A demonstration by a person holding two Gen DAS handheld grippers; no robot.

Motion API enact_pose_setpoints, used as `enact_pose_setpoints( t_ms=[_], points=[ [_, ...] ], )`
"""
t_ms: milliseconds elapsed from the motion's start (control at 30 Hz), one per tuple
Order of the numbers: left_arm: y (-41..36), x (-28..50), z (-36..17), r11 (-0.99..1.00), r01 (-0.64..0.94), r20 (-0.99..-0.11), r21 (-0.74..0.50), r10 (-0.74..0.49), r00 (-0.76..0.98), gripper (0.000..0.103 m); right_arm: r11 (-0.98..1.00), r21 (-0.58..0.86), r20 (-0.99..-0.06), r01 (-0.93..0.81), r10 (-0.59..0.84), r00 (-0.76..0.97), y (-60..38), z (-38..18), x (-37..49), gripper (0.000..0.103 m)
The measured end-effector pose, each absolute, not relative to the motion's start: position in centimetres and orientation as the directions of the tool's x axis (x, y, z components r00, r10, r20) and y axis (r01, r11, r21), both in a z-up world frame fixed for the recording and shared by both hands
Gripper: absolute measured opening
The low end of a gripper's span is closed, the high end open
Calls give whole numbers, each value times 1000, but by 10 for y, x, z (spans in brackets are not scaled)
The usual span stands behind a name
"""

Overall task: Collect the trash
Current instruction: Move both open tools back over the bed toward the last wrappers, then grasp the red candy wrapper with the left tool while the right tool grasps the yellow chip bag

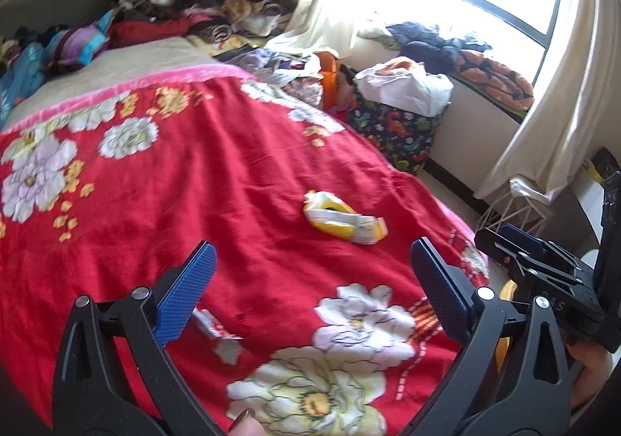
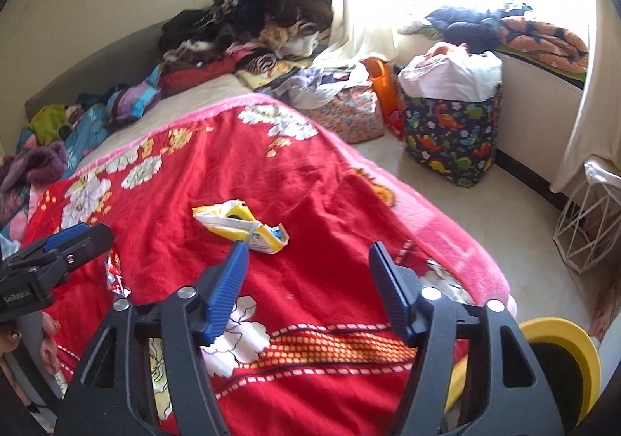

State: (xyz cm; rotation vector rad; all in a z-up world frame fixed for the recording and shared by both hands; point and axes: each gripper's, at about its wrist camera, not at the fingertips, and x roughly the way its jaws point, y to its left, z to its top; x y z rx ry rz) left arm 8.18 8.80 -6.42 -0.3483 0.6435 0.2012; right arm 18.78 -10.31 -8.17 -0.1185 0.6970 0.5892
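- The yellow-and-white wrapper (image 2: 240, 226) lies crumpled on the red flowered blanket (image 2: 310, 180) that covers the bed, and serves here as the landmark; it is the plain piece of trash to collect.
- The right claw (image 2: 308, 296) hangs just short of the wrapper, on the near side, with its jaws apart and nothing between them; its left fingertip lines up with the wrapper's near end, so I judge it is being set up for the pick.
- The left claw (image 1: 310, 284) is also on the near side of the wrapper, a little further off, jaws wide and empty.
- A second scrap, red and white (image 1: 217, 331), lies on the blanket nearer than the wrapper, close under the left claw's left finger; likely that claw's target.
- Beyond the wrapper, off the bed's edge, stand a dinosaur-print bag (image 2: 452, 133) and a white wire basket (image 2: 590, 226).
- A heap of clothes (image 2: 248, 28) sits well beyond the wrapper, at the bed's head.
- Nothing blocks the way; the soft blanket may get pinched with the wrapper.
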Motion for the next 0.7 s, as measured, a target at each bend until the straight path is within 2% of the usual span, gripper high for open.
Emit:
enact_pose_setpoints(
  t_ms=[67, 267, 500, 633, 700],
  points=[
    [98, 79, -72, 910, -317, -629, -265, 86, 772, 92, 814, 84, -657, -575, 479, 582, -86, -90, 197, 52],
    [124, 77, -102, 862, -386, -685, -328, 64, 725, 92, 773, 52, -704, -633, 478, 525, -46, -113, 217, 42],
    [137, 73, -126, 817, -429, -712, -385, 33, 701, 92, 757, 40, -743, -652, 459, 487, -17, -135, 241, 36],
    [141, 74, -135, 802, -440, -725, -403, 14, 689, 92, 746, 56, -770, -664, 456, 446, -6, -148, 255, 20],
    [142, 73, -136, 802, -441, -725, -403, 15, 689, 92, 741, 61, -781, -669, 453, 431, -5, -153, 256, 16]
  ],
)
